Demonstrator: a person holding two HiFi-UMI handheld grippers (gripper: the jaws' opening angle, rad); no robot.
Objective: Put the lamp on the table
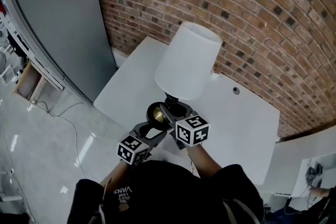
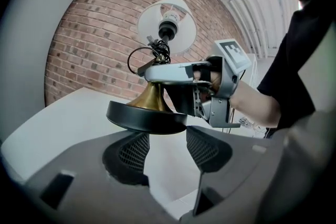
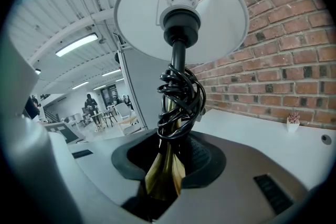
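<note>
A lamp with a white shade (image 1: 188, 60), a brass stem and a round black base (image 1: 157, 113) hangs tilted over the near part of the white table (image 1: 247, 128). My right gripper (image 1: 176, 110) is shut on the brass stem (image 3: 165, 176), just below a coil of black cord (image 3: 181, 99). My left gripper (image 1: 157, 126) sits lower and to the left. In the left gripper view its jaws stand apart (image 2: 167, 147), with the tips under the rim of the black base (image 2: 147, 117). Only bare table shows between its pads (image 2: 131, 150).
A brick wall (image 1: 252, 2) runs behind the table. A tall grey panel (image 1: 58, 23) stands at the left. A small pot plant (image 3: 292, 121) and a round hole (image 1: 235, 91) sit near the table's back. A cable lies on the glossy floor (image 1: 58, 118).
</note>
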